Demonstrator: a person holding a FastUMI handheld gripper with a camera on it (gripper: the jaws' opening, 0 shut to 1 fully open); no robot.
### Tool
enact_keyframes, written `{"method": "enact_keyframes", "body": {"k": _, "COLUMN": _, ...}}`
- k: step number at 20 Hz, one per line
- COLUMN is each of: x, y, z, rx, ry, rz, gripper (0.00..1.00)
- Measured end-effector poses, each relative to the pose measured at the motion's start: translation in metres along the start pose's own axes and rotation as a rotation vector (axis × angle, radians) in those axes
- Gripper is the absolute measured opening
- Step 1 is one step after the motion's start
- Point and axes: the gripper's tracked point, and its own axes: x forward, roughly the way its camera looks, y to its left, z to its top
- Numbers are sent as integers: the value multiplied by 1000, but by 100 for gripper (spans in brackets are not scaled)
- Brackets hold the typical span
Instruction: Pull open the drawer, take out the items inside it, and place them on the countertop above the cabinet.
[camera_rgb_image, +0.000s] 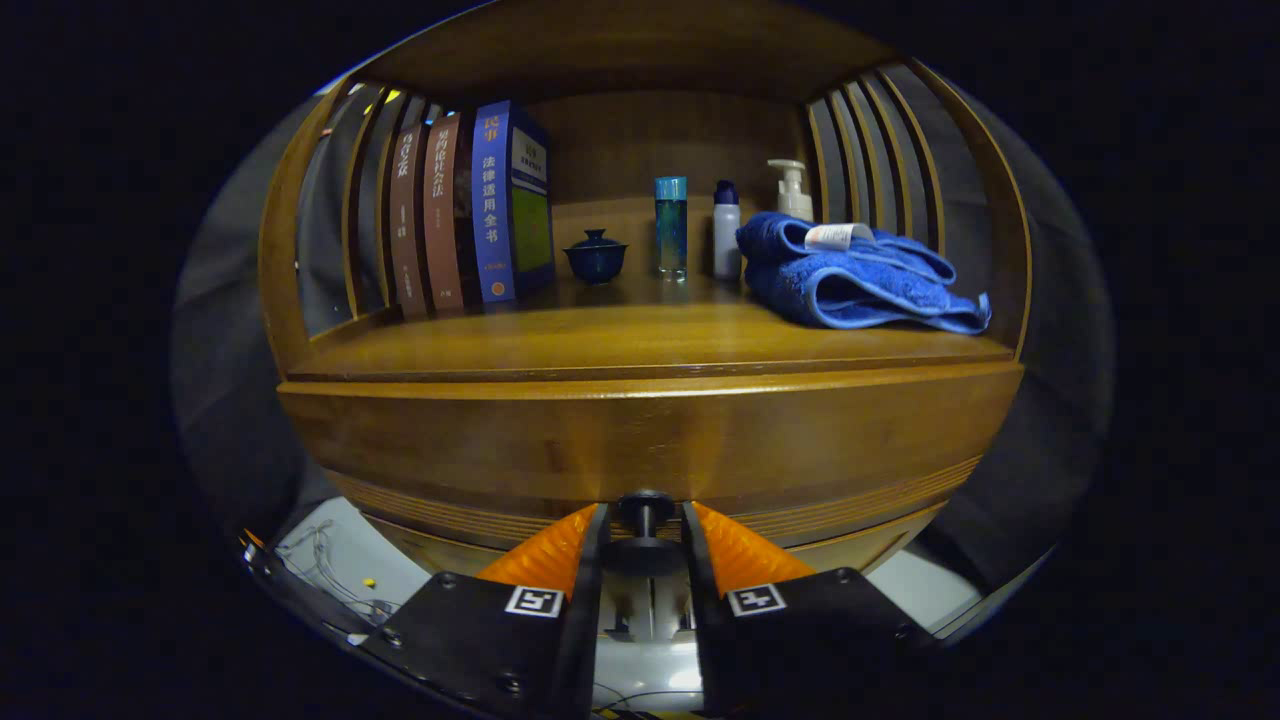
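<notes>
Gripper (645, 545) sits low against the front of the wooden cabinet (650, 440), fingers narrowed to a small gap with the dark drawer knob (644, 506) between them; the fingertips (560, 545) flank the knob's stem closely on both sides, but actual pressing contact cannot be confirmed from this angle. Knob is mounted on the drawer front (640, 465), a wide wooden panel with fine horizontal grooves along its lower part. Whether the drawer is drawn out at all cannot be told; its contents are hidden. Below and to either side of the fingers, a pale floor (330, 560) with some thin cables lying on it. Directly above the drawer front, the countertop (620, 345), glossy wood. Toward the back of it, left to right: a row of upright books (470, 215), two brown spines then a thick blue one; a small dark blue lidded cup (596, 256); a tall translucent blue-green bottle (671, 227); a white bottle with dark cap (727, 230); a white pump dispenser (793, 190), partly behind a folded blue towel (860, 278) with a white tag. Towel lies nearest the right end, well apart from the books. Slatted wooden side walls (880, 160) enclose the shelf space on both sides.
</notes>
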Motion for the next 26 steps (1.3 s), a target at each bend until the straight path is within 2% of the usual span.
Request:
{"method": "enact_keyframes", "body": {"k": 1, "x": -2, "y": 2, "z": 0, "rx": 2, "ry": -2, "rz": 0, "gripper": 44}}
{"method": "enact_keyframes", "body": {"k": 2, "x": -6, "y": 3, "z": 2, "rx": 2, "ry": -3, "rz": 1, "gripper": 36}}
{"method": "enact_keyframes", "body": {"k": 7, "x": -2, "y": 2, "z": 0, "rx": -12, "ry": -6, "rz": 3, "gripper": 36}}
{"method": "enact_keyframes", "body": {"k": 12, "x": -10, "y": 2, "z": -5, "rx": 1, "ry": 46, "rz": 16, "gripper": 36}}
{"method": "enact_keyframes", "body": {"k": 26, "x": -127, "y": 3, "z": -53, "rx": 9, "ry": 170, "rz": 70, "gripper": 36}}
